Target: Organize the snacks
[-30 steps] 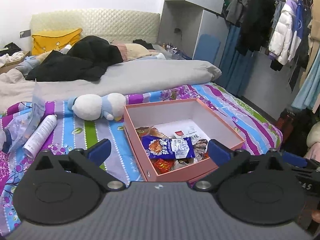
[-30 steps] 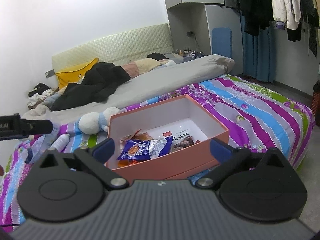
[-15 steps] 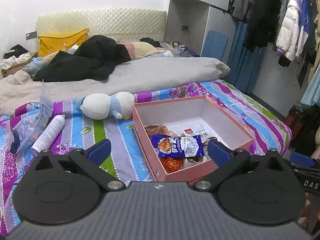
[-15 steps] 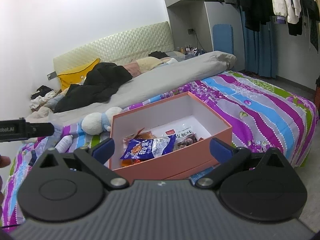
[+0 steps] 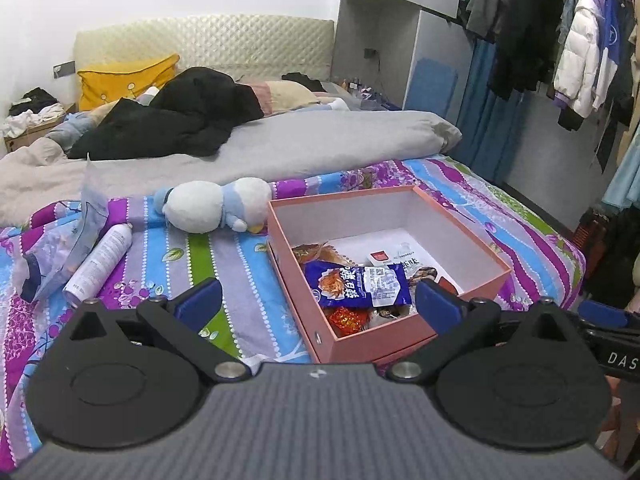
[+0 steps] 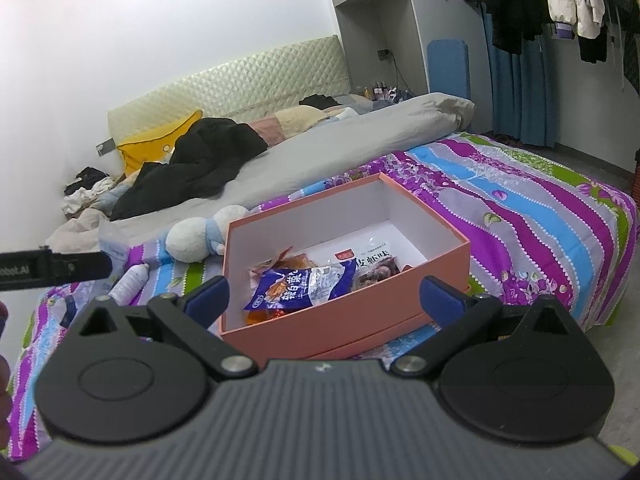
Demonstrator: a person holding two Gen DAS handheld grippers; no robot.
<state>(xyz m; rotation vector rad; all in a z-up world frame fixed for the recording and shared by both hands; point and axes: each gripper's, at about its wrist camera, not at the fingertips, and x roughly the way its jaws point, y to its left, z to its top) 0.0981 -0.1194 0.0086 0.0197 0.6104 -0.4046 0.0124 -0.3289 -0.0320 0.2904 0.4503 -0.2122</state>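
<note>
An open pink box [image 5: 460, 226] sits on the striped bedspread; it also shows in the right wrist view [image 6: 400, 300]. Inside lie a blue snack packet [image 5: 360, 284] [image 6: 304, 286], a white packet [image 5: 408, 258] [image 6: 370, 260], an orange packet [image 5: 316, 250] and a red wrapped snack [image 5: 344, 318]. My left gripper [image 5: 318, 302] is open and empty, held in front of the box's near corner. My right gripper [image 6: 324, 296] is open and empty, just before the box's near wall.
A white plush toy [image 5: 212, 206] lies left of the box. A white spray bottle [image 5: 100, 262] and a clear plastic bag [image 5: 64, 240] lie further left. A grey duvet [image 5: 300, 144] and dark clothes [image 5: 180, 120] cover the far bed. Hanging clothes [image 5: 580, 52] are at right.
Both grippers have drifted slightly, so the box sits a little further right in the left view. Both stay open and empty. The snacks have not moved.
</note>
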